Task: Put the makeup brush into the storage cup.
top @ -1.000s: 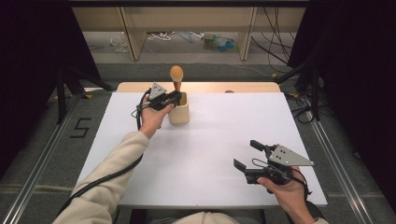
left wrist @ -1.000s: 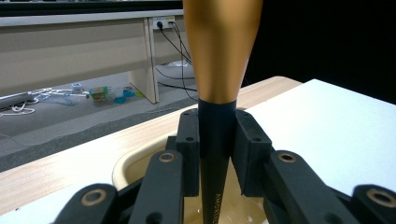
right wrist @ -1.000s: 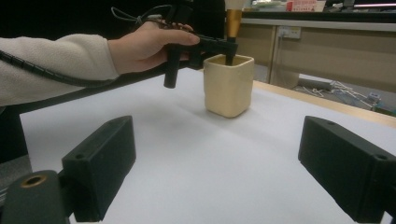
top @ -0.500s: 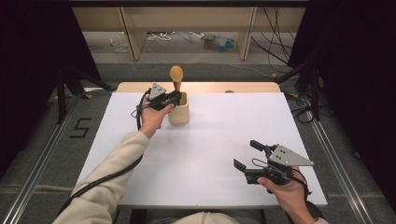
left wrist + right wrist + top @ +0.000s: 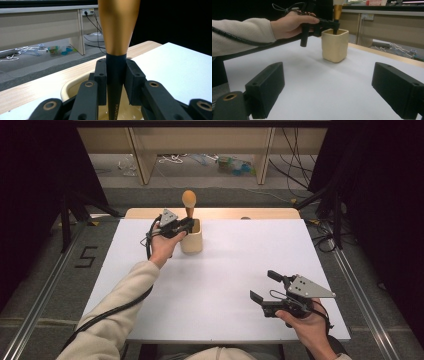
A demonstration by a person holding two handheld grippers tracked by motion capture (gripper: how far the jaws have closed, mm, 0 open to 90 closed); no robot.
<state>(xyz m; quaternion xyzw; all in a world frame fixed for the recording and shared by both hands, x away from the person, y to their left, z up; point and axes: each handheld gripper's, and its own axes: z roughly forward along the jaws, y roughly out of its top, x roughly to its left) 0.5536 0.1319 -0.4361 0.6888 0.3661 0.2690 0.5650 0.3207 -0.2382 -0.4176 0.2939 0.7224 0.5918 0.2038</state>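
Left gripper (image 5: pixel 115 82): clamped on brush handle (image 5: pixel 114 75) standing in cream cup (image 5: pixel 192 239), far centre. Lift vertically, clearing rim. Right gripper (image 5: pixel 265 287): wide open, empty, near right.

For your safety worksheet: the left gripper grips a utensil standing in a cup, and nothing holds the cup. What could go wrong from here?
1. The left gripper clamps the tapered black stem of the utensil; it could slip.
2. Any sideways pull might tip the cream cup, since the right gripper sits open, far from it.
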